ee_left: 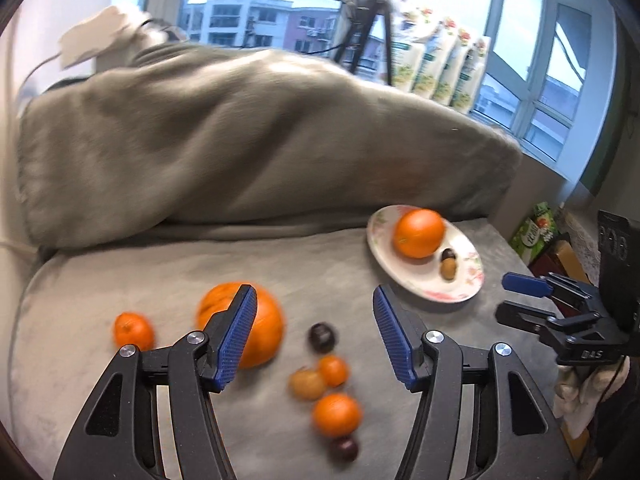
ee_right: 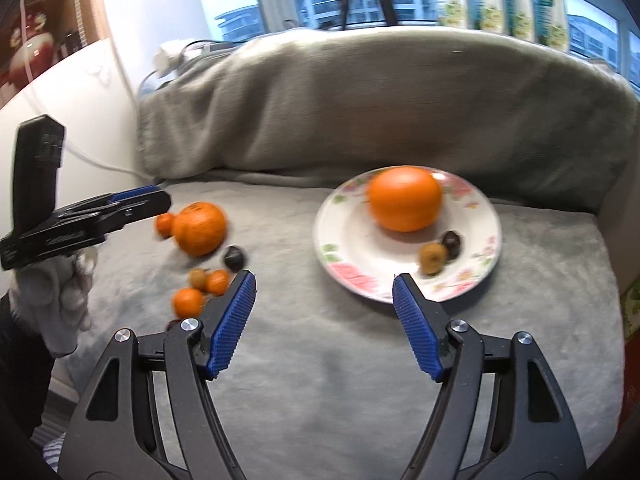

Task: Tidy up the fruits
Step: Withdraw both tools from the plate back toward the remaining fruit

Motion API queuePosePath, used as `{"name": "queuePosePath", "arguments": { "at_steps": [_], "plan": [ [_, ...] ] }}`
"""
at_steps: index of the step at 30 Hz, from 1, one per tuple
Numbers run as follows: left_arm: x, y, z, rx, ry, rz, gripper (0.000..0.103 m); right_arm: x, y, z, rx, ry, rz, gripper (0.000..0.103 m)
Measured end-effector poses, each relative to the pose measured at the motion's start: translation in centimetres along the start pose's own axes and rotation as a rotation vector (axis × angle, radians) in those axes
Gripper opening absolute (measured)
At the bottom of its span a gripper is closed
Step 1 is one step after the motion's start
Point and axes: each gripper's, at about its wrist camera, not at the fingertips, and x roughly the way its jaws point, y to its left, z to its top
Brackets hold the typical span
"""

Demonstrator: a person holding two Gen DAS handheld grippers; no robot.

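A floral white plate [ee_left: 460, 286] [ee_right: 352, 248] sits on the grey sofa seat and holds a big orange [ee_left: 419, 233] [ee_right: 405, 198], a brown fruit [ee_right: 433, 258] and a dark fruit [ee_right: 453, 243]. Loose on the seat lie a large orange [ee_left: 262, 326] [ee_right: 199, 229], several small oranges [ee_left: 337, 414] [ee_right: 187, 302], a brown fruit [ee_left: 307, 384] and dark fruits [ee_left: 322, 336] [ee_right: 235, 258]. My left gripper [ee_left: 316, 330] is open and empty above the loose fruit. My right gripper [ee_right: 324, 312] is open and empty just before the plate's near rim.
A grey blanket [ee_left: 240, 140] covers the sofa back. Windows, a tripod [ee_left: 370, 28] and packaged goods [ee_left: 440, 68] stand behind it. Boxes [ee_left: 538, 232] sit past the seat's right edge. A white wall with a cable [ee_right: 100, 160] is on the left.
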Motion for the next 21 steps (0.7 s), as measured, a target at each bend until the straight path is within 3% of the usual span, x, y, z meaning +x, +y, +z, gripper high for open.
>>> {"name": "queuePosePath", "arguments": {
  "at_steps": [4, 11, 21],
  "plan": [
    [0.0, 1.6, -1.4, -0.009, 0.021, 0.020, 0.056, 0.6, 1.8, -0.3, -0.020, 0.020, 0.059, 0.074],
    [-0.1, 2.8, -4.0, -0.045, 0.058, -0.010, 0.053, 2.0, 3.6, -0.4, -0.044, 0.061, 0.103, 0.074],
    [0.0, 0.6, -7.1, -0.057, 0.116, -0.085, 0.047, 5.7, 3.2, 0.8, 0.003, 0.118, 0.140, 0.074]
  ]
}}
